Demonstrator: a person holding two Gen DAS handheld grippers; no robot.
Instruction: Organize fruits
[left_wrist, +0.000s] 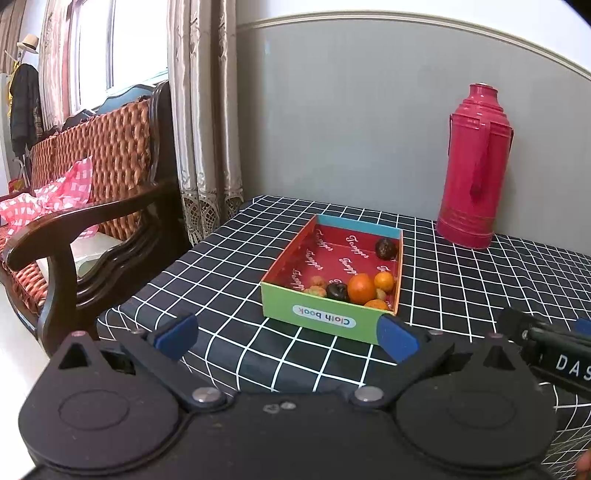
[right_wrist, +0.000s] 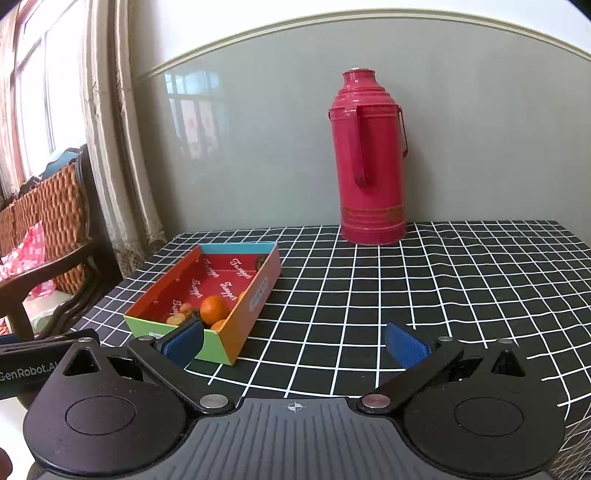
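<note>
Two grippers, both with fingers spread wide and nothing between them. The left gripper (left_wrist: 286, 338) hovers near the tabletop (left_wrist: 229, 280) edge, facing the short green end of the box (left_wrist: 317, 314); the right gripper (right_wrist: 295, 345) sits beside it, box off to its left. Fruits lie inside the box, mostly bunched at the near end: a big orange (left_wrist: 361, 288), a smaller orange (left_wrist: 384, 281), a dark round fruit (left_wrist: 337, 291), and a few small pale pieces too small to name. One more dark fruit (left_wrist: 386, 248) sits alone at the far right corner. Probably all fruit is collected, so the task looks done or nearly done. Far right against the wall stands a red thermos (right_wrist: 369, 158), well apart from the box.
</note>
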